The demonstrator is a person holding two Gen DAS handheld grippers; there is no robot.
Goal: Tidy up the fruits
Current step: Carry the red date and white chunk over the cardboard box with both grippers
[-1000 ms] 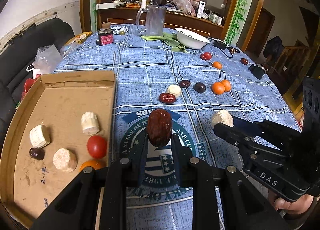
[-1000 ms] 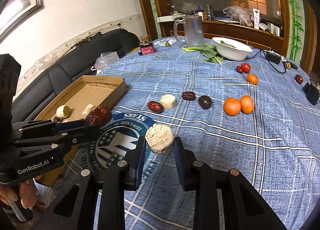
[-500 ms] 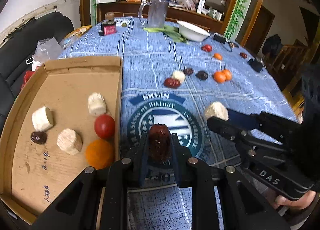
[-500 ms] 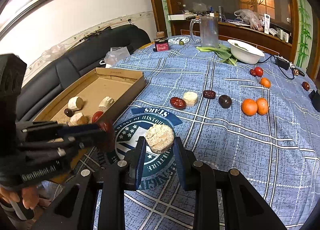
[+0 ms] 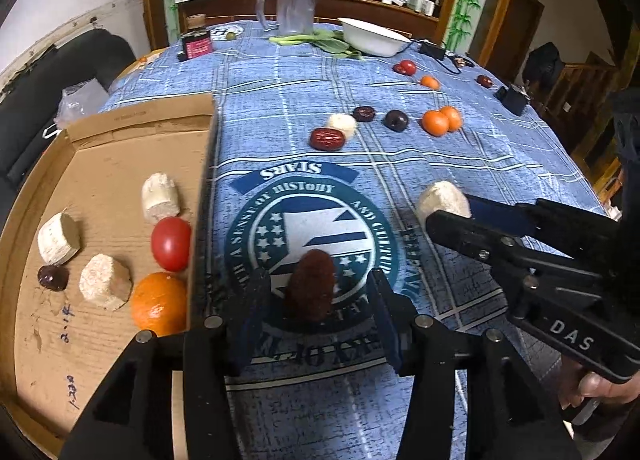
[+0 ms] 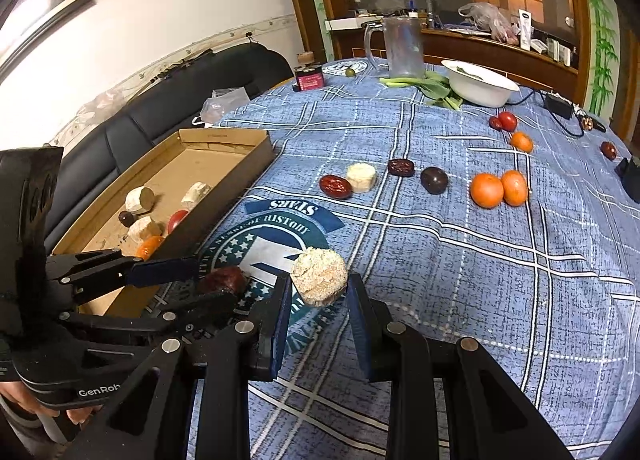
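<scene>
Half a second ago the left gripper (image 5: 314,300) pinched the red date (image 5: 311,286); now its fingers are spread wide, with clear gaps on both sides of the date, which looks blurred between them above the round emblem (image 5: 312,238) printed on the blue tablecloth (image 5: 300,100). Whether the date touches the cloth cannot be told. Just to the right of the emblem, the right gripper (image 6: 318,296) is also parted, its fingers standing off the pale crumbly chunk (image 6: 319,276) between them; contact with the pads cannot be told.

Left of the emblem sits the cardboard tray (image 5: 120,124), holding three pale chunks, a dark plum, a tomato (image 5: 171,238) and an orange (image 5: 160,304) against its near wall. Beyond the emblem lie another date (image 5: 327,139), a pale piece (image 5: 343,125), two dark fruits and two oranges (image 5: 441,121). Farther beyond stand a white bowl (image 5: 370,36) and a glass mug (image 5: 294,6).
</scene>
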